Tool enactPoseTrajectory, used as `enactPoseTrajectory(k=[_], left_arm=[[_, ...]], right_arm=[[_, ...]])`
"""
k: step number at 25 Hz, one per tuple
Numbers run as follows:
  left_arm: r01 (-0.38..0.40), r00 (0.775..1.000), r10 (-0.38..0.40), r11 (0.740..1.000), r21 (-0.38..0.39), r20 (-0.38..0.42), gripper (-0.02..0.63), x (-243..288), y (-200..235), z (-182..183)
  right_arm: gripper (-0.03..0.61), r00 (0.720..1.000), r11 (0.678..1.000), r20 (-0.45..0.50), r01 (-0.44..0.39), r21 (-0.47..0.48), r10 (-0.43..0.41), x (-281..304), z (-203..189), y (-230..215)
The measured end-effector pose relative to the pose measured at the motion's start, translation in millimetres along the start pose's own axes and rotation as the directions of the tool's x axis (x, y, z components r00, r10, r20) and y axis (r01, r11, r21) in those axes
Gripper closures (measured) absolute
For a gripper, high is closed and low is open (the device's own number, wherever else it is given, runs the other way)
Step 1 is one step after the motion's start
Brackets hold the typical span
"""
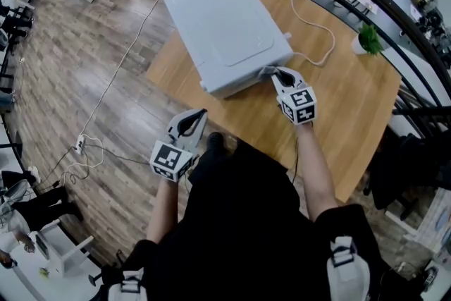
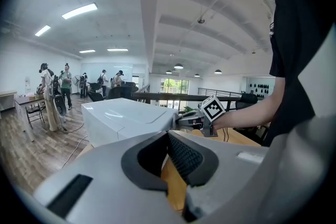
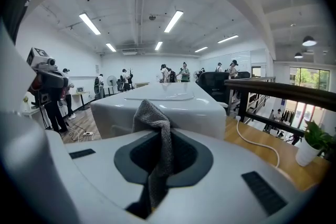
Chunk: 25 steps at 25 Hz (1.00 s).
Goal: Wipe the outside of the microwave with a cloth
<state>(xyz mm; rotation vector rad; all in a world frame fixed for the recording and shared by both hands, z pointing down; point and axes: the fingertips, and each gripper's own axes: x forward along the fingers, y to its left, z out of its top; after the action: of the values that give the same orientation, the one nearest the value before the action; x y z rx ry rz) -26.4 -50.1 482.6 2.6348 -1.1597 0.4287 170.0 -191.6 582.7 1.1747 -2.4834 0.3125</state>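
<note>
Wooden surface (image 1: 352, 102) in an open office, white microwave (image 1: 225, 25) on it, right gripper (image 1: 275, 74) clamped on grey cloth (image 3: 153, 115) at its near corner, left gripper (image 1: 201, 114) closed, empty, beside the surface.

- The right tool (image 1: 277, 75) reaches far forward on a nearly straight, bare forearm (image 1: 315, 169). Its jaws are clamped on a grey cloth (image 3: 155, 131).
- The left tool (image 1: 198, 118) is held nearer the body on a bent arm (image 1: 163, 211), pointing forward. Its jaw tips meet, with nothing gripped between them.
</note>
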Motion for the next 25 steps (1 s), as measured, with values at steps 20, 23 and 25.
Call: enactPoseTrajectory(k=[20,23,25], left_arm=[[-0.053,0.999,0.053,0.998,0.02,0.002,0.612,-15.4,3.0,-3.7],[-0.063,0.998,0.062,0.998,0.018,0.002,0.612,-19.1,4.0,-5.4],[-0.069,0.998,0.069,0.997,0.019,0.002,0.612,-20.8,4.6,-6.5]], right_arm=[[0.561,0.988,0.985,0.001,0.154,0.071,-0.155,-15.3,-9.9,-74.1],[0.561,0.989,0.986,-0.008,0.148,0.08,-0.148,-12.2,-13.4,-72.5],[0.561,0.99,0.987,-0.022,0.142,0.08,-0.141,-8.9,-18.8,-71.4]])
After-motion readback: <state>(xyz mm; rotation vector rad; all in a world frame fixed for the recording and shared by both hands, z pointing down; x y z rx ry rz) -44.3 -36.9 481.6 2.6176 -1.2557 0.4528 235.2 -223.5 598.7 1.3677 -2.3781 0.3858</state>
